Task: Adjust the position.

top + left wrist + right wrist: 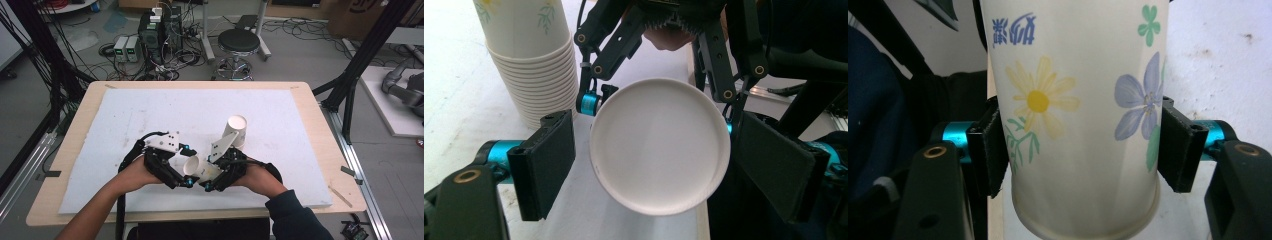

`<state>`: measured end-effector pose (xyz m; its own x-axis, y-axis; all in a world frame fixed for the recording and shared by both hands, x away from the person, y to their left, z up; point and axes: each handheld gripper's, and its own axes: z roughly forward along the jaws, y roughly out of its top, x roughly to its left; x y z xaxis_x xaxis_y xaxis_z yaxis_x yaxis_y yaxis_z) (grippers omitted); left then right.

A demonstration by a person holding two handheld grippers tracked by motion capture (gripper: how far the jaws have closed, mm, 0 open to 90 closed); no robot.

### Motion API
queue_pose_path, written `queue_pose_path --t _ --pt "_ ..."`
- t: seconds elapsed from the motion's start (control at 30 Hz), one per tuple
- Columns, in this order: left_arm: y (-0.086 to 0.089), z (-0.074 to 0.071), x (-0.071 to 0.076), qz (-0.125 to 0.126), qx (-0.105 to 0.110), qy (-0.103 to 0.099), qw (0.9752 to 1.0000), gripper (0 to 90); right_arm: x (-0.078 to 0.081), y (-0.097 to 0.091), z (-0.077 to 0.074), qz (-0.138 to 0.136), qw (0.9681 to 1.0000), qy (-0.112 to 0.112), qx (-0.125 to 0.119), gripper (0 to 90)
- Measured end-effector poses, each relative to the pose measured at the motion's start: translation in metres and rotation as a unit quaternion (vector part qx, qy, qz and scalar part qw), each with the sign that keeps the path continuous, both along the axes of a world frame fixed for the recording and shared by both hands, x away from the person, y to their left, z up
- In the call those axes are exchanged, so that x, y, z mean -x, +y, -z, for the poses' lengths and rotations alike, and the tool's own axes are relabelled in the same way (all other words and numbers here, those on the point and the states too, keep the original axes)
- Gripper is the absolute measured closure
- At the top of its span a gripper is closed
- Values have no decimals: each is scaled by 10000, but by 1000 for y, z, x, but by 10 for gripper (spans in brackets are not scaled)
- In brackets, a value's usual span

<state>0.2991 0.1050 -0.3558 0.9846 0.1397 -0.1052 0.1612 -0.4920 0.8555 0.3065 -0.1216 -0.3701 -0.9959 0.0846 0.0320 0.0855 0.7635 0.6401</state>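
Apparently one paper cup (1078, 115) sits clamped in the right tool (1083, 150); left tool (664, 165) open, one stack (531, 60) beside.

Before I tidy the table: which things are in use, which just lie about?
In use:
- paper cup clamped in right gripper
- left gripper, open around its bottom
- cup stack

Lying about:
- stool
- computer tower

The paper cup's (1075, 115) top ran off the right gripper view's upper edge; the cup stack's (531, 55) upper part was cropped too.
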Motion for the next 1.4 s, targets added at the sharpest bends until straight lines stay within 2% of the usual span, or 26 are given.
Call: queue_pose_path --t 0.2,0.33,0.37,0.57,0.67,0.77,0.83,0.87,0.9,0.93,0.97,1.0,1.03,1.1,1.17,1.2,1.23,1.27,1.3,1.33,1.37,1.4 --pt "-4 4 -3 120 -125 164 9997 230 1 4 0 -82 9993 3 375 331" --pt "-5 6 -5 137 -209 211 9995 270 2 6 -1 -126 9985 21 530 331" --pt "-5 7 -6 221 -226 247 9992 289 3 7 -1 -134 9983 25 558 331" --pt "-7 9 -5 354 -311 236 9986 354 2 8 0 -181 9971 16 733 335" --pt "-9 12 -5 458 -463 216 9976 362 4 9 0 -229 9960 66 862 339" --pt "-8 13 -4 478 -436 165 9978 368 4 9 2 -259 9956 47 902 331" --pt "-4 14 -1 386 -255 90 9989 372 4 6 2 -138 9980 25 622 201" --pt "-2 15 0 355 -141 53 9993 373 5 4 1 -54 9987 15 501 185" --pt "0 15 1 321 -49 71 9994 373 5 0 0 -11 9994 -49 341 184" --pt "0 15 1 321 -49 71 9994 373 5 -3 0 15 9998 -22 175 185" --pt "5 17 1 239 94 78 9996 373 5 -6 -1 80 10000 -48 18 184" --pt "5 17 1 239 94 78 9996 373 6 -9 -1 173 9998 -35 -122 184" --pt "10 19 3 175 308 105 9993 372 6 -13 -1 202 9994 -12 -269 185" --pt "14 20 4 116 466 117 9988 373 7 -19 -1 199 9989 -46 -433 185" --pt "16 20 5 75 533 132 9985 372 8 -26 0 235 9975 -29 -661 184" --pt "20 22 5 4 647 133 9978 371 8 -30 1 258 9965 12 -797 185" --pt "20 22 5 4 647 133 9978 371 8 -30 1 258 9965 12 -797 185" --pt "24 23 5 -19 799 155 9967 371 9 -36 3 303 9946 18 -993 185" --pt "26 24 6 -75 888 155 9959 370 9 -39 4 352 9937 -8 -1067 185" --pt "26 24 6 -75 888 155 9959 370 9 -39 4 352 9937 -8 -1067 185" --pt "28 25 7 -111 975 125 9951 370 10 -42 5 396 9923 -34 -1171 184" --pt "31 26 8 -194 1130 86 9934 370 11 -49 7 520 9883 -55 -1430 184"
